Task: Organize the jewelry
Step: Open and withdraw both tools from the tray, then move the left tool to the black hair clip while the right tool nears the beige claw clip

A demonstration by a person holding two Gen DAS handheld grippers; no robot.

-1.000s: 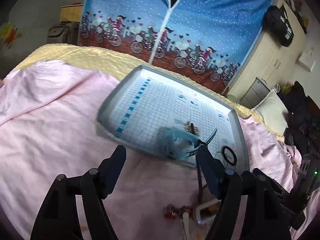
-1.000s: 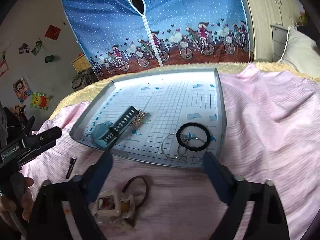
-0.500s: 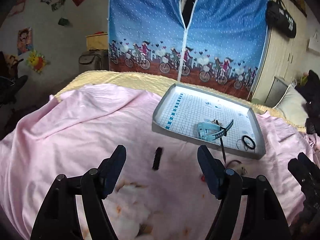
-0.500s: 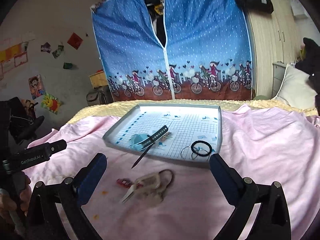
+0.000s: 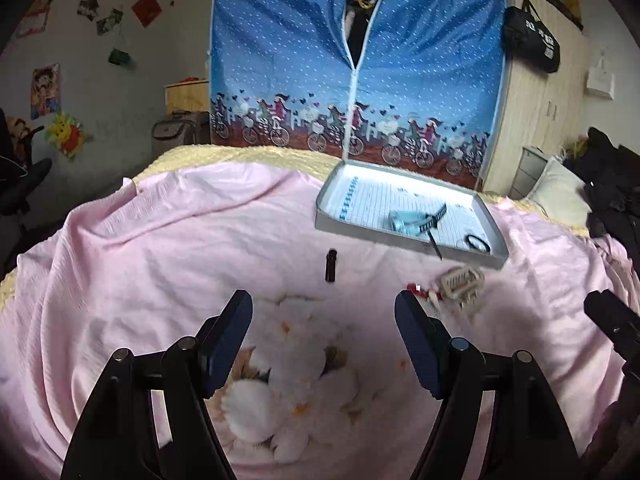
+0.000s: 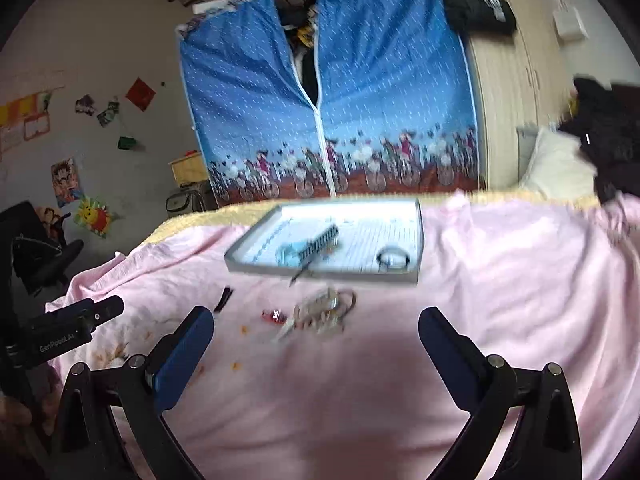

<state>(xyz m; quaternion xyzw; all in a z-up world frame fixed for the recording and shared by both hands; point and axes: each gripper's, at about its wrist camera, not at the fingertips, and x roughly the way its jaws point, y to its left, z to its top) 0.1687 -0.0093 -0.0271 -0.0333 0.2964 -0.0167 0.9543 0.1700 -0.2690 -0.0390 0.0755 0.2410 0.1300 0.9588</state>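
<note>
Both tools hang above a bed covered by a pink sheet (image 5: pixel 168 240), each with its fingers spread wide and nothing between them: the left tool (image 5: pixel 323 312) sits over a flower print on the sheet, the right tool (image 6: pixel 316 332) over plain pink cloth nearer the bed's right side. A grey tray (image 5: pixel 404 236) with a grid-lined floor lies toward the far end of the bed, in front of a blue fabric wardrobe (image 5: pixel 304 64) printed with cyclists. Inside the tray, a light blue piece (image 5: pixel 404 220) lies near the middle with a dark comb-like strip (image 5: pixel 436 216) across it, whose thin pointed end reaches over the near rim onto the sheet; a black ring (image 5: pixel 478 243) lies in the tray's near right corner, and the right wrist view shows a thin wire hoop (image 6: pixel 390 265) beside it, though blur hides how they overlap. On the sheet just near of the tray sits a beige clip (image 5: pixel 460 280) tangled with other small pieces too blurred to tell apart, and a small red item (image 5: pixel 414 288) lies just to its left. Further left, well apart from that cluster, a small black clip (image 5: pixel 331 266) lies alone on the sheet. The right wrist view is smeared with motion.
</note>
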